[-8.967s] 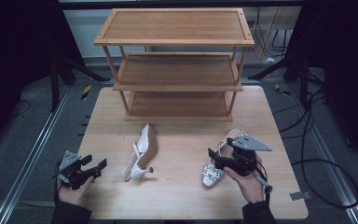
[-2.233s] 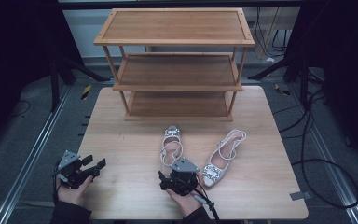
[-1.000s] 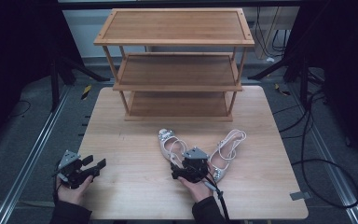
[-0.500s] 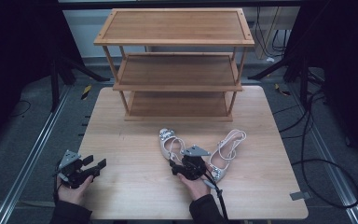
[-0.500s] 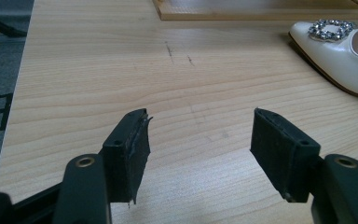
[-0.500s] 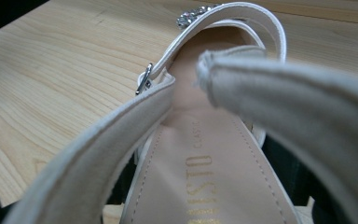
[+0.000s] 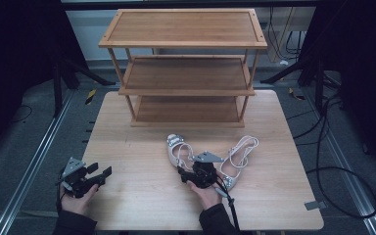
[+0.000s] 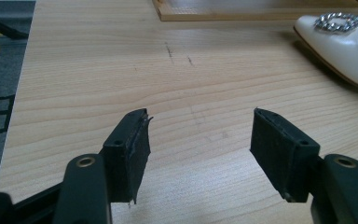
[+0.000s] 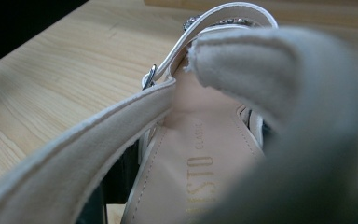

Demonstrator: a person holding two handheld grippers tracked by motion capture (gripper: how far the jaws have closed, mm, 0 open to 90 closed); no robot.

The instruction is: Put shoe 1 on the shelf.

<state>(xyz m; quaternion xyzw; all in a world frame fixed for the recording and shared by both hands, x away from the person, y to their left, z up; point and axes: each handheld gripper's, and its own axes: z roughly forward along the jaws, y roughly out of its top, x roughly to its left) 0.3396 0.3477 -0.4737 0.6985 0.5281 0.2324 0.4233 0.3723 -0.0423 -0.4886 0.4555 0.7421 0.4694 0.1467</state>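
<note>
Two white strappy high-heel shoes lie on the light wooden table [image 7: 127, 205], in front of the three-level wooden shoe rack [image 7: 183, 63]. All of the rack's boards are bare, so I think no shoe has been put away yet. Both shoes are left to do.

The left white shoe with a sparkly buckle on its toe [image 7: 177, 149] lies flat with its toe toward the rack. The right gripper [image 7: 196, 172] sits at the heel end of this shoe. Its jaws have just been closing, and the heel end of the shoe is between them. In the right gripper view the shoe's soft back strap [image 9: 98, 135] is very close to the camera. The pads look like they are squeezing the shoe, so I think it is grabbed and ready to lift.

The right white shoe with loopy straps [image 7: 237, 159] lies just beside it, untouched.

The left gripper [image 7: 95, 176] rests near the table's left edge, well apart from the shoes. Its jaws stand apart with nothing in them.

Gold letters on the inside of the held shoe read "STO" and, smaller, "CLASSIC" [image 9: 200, 158]. The start of the word is hidden.
</note>
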